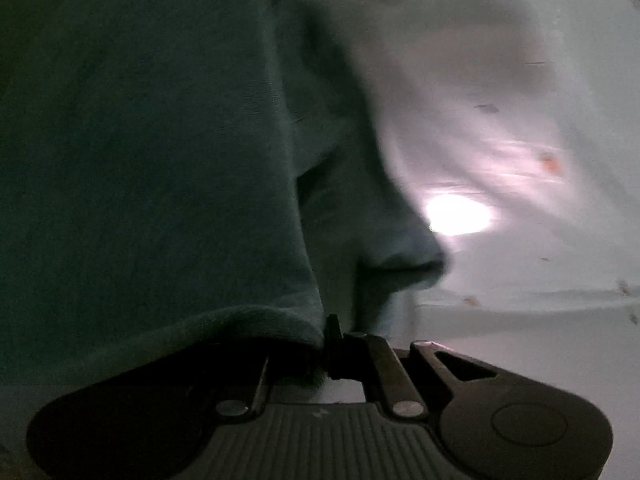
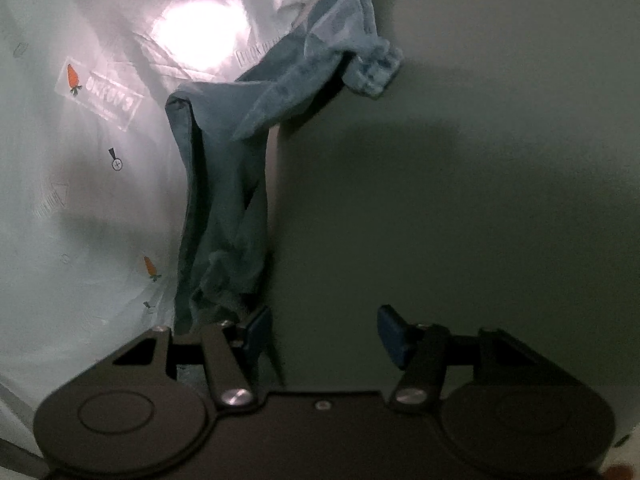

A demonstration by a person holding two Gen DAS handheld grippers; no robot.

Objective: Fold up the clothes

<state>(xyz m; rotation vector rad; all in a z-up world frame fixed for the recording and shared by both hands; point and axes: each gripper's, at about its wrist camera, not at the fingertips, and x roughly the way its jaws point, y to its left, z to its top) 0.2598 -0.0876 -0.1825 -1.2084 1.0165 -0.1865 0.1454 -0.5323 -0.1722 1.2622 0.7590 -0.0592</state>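
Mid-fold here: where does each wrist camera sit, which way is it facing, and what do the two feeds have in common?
Left wrist: sits on the left gripper, looking forward and down along its shut fingers, which pinch the dark green garment hanging close across the lens; the carrot-print plastic sheet lies beyond.
Right wrist: sits on the right gripper, looking forward and down past its open, empty fingers at a blue garment lying where the plastic sheet meets a plain grey-green surface.
Shared: the plastic sheet with its bright lamp glare. No hand or sleeve shows.
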